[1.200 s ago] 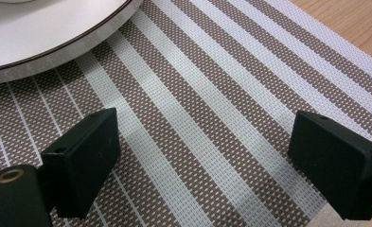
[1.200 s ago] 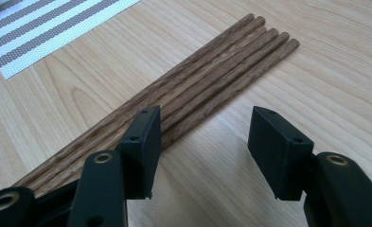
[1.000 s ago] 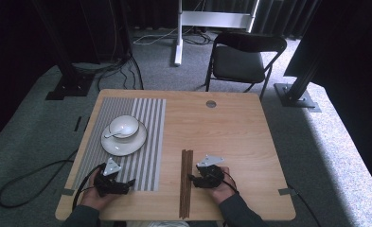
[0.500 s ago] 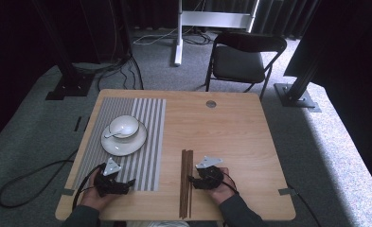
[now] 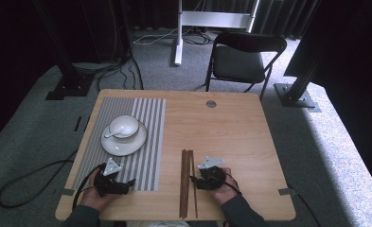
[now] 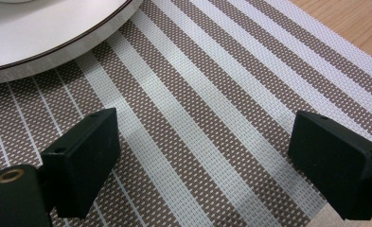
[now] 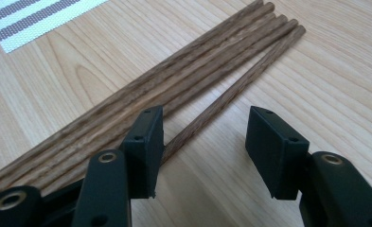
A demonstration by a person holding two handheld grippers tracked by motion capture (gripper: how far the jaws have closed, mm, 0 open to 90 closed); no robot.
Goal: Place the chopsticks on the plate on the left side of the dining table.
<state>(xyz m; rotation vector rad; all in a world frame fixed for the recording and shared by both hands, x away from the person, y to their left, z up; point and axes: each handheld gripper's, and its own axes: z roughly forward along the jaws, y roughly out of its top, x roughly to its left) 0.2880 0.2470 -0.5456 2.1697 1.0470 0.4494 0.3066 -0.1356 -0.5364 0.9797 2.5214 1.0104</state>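
Dark brown wooden chopsticks point(image 7: 193, 80) lie bundled on the table point(image 5: 231, 127), near centre, one strand slightly apart. The right gripper point(image 7: 202, 142) spreads its fingers over that one; the left gripper point(image 6: 202, 156) gapes above the striped placemat point(image 6: 212, 94).

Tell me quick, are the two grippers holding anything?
Left hand-held gripper: open, empty, over the striped placemat.
Right hand-held gripper: open, holding nothing, jaws either side of one loose chopstick.
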